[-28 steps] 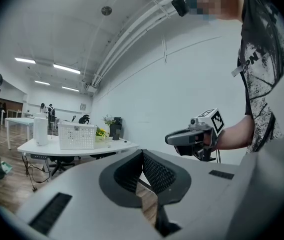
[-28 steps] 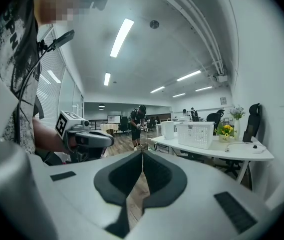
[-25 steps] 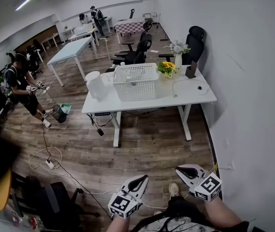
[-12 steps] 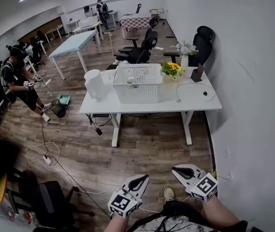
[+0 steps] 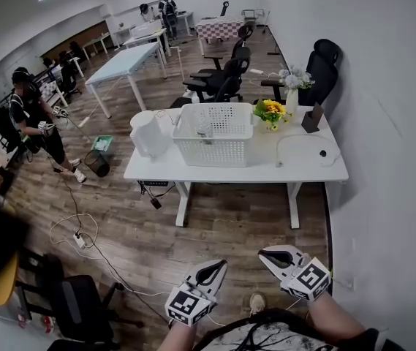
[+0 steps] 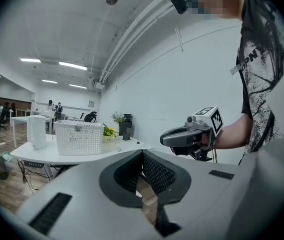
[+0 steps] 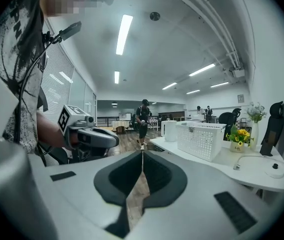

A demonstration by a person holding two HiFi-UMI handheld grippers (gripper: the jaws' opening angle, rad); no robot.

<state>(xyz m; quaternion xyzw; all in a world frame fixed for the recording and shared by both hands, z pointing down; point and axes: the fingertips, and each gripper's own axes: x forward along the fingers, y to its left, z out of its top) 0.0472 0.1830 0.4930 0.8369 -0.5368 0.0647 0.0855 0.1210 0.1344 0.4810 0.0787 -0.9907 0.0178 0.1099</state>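
The white basket (image 5: 215, 134) sat on the counter (image 5: 303, 168) at mid-frame, well apart from my grippers; left gripper (image 5: 217, 267), straight below it, and right gripper (image 5: 264, 254), lower right, both had jaws pressed together with nothing held

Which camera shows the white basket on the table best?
The head view: it looks down into the white basket, showing rim and inside. Both gripper views show only its side walls, small and distant.
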